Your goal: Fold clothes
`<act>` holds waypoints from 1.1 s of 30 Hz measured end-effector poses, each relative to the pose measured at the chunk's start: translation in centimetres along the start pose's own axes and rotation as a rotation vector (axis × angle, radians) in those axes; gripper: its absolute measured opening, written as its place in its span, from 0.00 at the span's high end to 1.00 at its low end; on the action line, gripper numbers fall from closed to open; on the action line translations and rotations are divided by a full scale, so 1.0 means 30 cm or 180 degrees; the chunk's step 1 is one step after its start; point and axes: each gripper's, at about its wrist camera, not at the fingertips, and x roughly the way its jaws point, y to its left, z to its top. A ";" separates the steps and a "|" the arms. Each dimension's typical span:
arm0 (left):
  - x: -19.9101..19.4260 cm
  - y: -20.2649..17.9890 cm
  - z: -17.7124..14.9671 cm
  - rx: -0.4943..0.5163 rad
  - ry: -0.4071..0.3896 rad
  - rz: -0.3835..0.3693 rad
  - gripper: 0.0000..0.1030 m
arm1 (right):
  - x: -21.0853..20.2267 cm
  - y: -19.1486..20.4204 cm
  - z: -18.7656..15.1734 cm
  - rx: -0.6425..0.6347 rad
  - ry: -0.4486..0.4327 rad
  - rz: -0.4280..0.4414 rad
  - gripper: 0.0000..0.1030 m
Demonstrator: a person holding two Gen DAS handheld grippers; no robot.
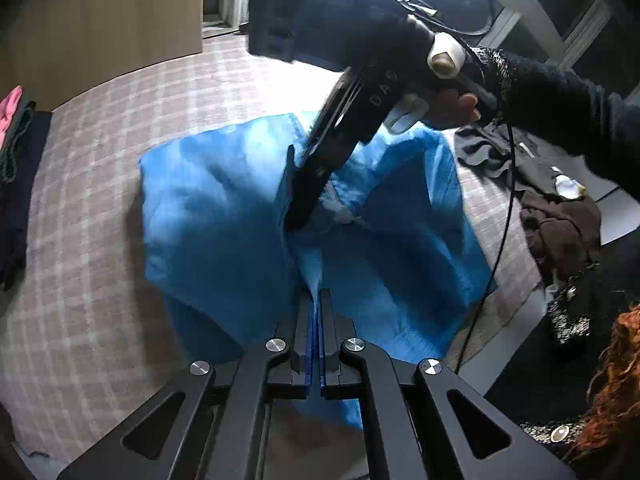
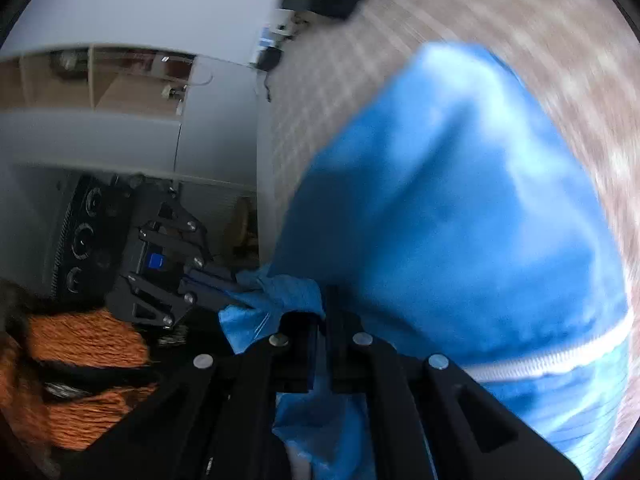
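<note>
Motion blur smears the blue garment (image 2: 460, 220) and checked bedcover (image 2: 500, 12).

A checked bed cover (image 1: 100, 240) bears the blue garment (image 1: 224, 208) and dark clothes (image 1: 560, 224).

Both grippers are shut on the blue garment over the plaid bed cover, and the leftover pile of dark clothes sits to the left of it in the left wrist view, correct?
Not quite. In the left wrist view the pile of dark clothes lies to the right of the blue garment, not the left. The rest holds: the left gripper and right gripper are both shut on it over the plaid bed cover.
</note>
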 end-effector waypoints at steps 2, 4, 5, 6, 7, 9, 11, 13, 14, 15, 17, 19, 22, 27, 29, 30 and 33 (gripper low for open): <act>0.014 0.006 -0.013 0.0005 0.0033 0.0039 0.99 | -0.015 -0.018 -0.010 0.0059 -0.0007 -0.0067 0.93; 0.030 -0.009 -0.018 0.0061 0.0072 0.0061 0.99 | -0.028 0.041 -0.024 -0.0198 0.0000 -0.0419 0.87; 0.034 -0.014 -0.019 0.0086 0.0085 0.0065 0.99 | -0.035 0.071 -0.032 -0.0331 0.0004 -0.0597 0.83; 0.038 -0.022 -0.017 0.0109 0.0089 0.0072 0.99 | -0.031 0.104 -0.027 -0.0491 -0.0011 -0.0704 0.75; 0.039 -0.030 -0.016 0.0128 0.0089 0.0079 0.99 | -0.025 0.139 -0.022 -0.0653 -0.0028 -0.0805 0.70; 0.036 -0.038 -0.011 0.0155 0.0086 0.0100 0.99 | -0.008 0.188 0.000 -0.0911 -0.0056 -0.0947 0.61; 0.041 -0.047 -0.006 0.0194 0.0091 0.0129 0.99 | 0.018 0.165 0.050 -0.0802 0.0005 -0.0771 0.70; 0.051 -0.054 -0.010 0.0214 0.0102 0.0182 0.99 | 0.027 0.125 0.069 -0.0636 0.0037 -0.0946 0.97; 0.057 -0.057 -0.013 0.0221 0.0108 0.0212 0.99 | 0.031 0.104 0.077 -0.0551 0.0052 -0.1041 0.97; 0.062 -0.056 -0.018 0.0203 0.0115 0.0220 0.99 | 0.033 0.087 0.074 -0.0527 0.0079 -0.1178 0.97; 0.071 -0.044 -0.034 0.0122 0.0136 0.0184 0.96 | 0.021 0.077 0.047 -0.0522 0.0075 -0.1386 0.97; 0.078 -0.035 -0.054 0.0032 0.0175 0.0126 0.91 | -0.020 0.098 0.026 -0.0527 -0.0132 -0.1645 0.94; 0.073 -0.040 -0.078 -0.0020 0.0189 0.0141 0.82 | -0.093 0.170 0.005 -0.0540 -0.0565 -0.1948 0.78; -0.009 0.000 -0.087 -0.0208 -0.0061 0.0207 0.60 | -0.220 0.260 -0.144 -0.0329 -0.1335 -0.1862 0.73; -0.034 0.039 -0.084 -0.0359 -0.0186 0.0201 0.59 | -0.223 0.274 -0.248 -0.0094 -0.1591 -0.1870 0.73; -0.040 0.055 -0.077 -0.0433 -0.0241 0.0186 0.59 | -0.227 0.264 -0.300 0.0025 -0.1683 -0.1790 0.73; -0.022 0.048 -0.036 -0.0447 -0.0416 -0.0141 0.59 | -0.177 0.258 -0.447 0.0236 -0.1870 -0.1416 0.73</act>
